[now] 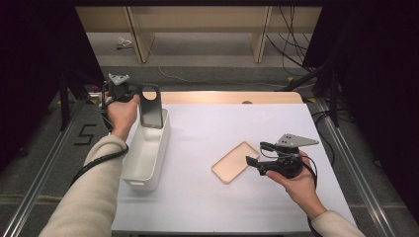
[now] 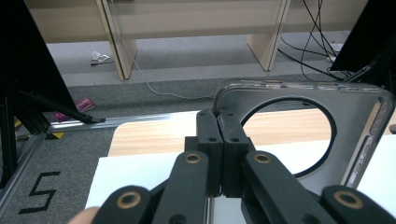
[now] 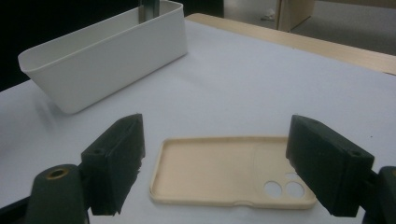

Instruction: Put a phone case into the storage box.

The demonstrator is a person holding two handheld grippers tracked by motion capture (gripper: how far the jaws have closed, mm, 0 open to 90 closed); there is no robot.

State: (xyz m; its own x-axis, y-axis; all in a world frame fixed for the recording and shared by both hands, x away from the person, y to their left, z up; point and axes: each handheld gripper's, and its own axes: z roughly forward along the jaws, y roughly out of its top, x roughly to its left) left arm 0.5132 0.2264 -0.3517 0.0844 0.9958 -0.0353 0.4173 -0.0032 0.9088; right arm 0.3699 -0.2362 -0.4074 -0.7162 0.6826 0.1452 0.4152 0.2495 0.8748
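Dark phone case (image 1: 150,106), glossy, clear-edged, with a big round cutout near its top, held upright over the far end of the white bin (image 1: 129,170); lower end dips inside the bin at about 10 o'clock on the table. Left gripper (image 1: 134,97) clenched on the case's edge. Left gripper view gives what the high view can't: both black jaws pressed together flat on the case's (image 2: 369,140) rim, translucent border, table and wood edge seen through the round hole. A fingertip (image 2: 84,217) shows at bottom left there.

Beige phone case (image 1: 235,161) lies flat, inner side up, near table centre toward 4 o'clock. Matte, shallow tray shape, rounded corners. Right gripper view adds detail: two small round camera holes at one end of the beige case (image 3: 219,170), thin raised lip all round. Right gripper (image 1: 252,161) released, jaws spread wide, one on each side of the case, not touching it in the right gripper view. Grey three-cornered plate on top in the high view.

Bin (image 3: 112,51): smooth white plastic, long rectangle, rounded corners, open top, along the table's 9 o'clock edge. Table (image 1: 222,123) covered by a plain white sheet, wood strip at 12 o'clock. Left hand (image 1: 121,114) and right hand (image 1: 299,185) grip the tools; cream sleeves (image 1: 91,197).
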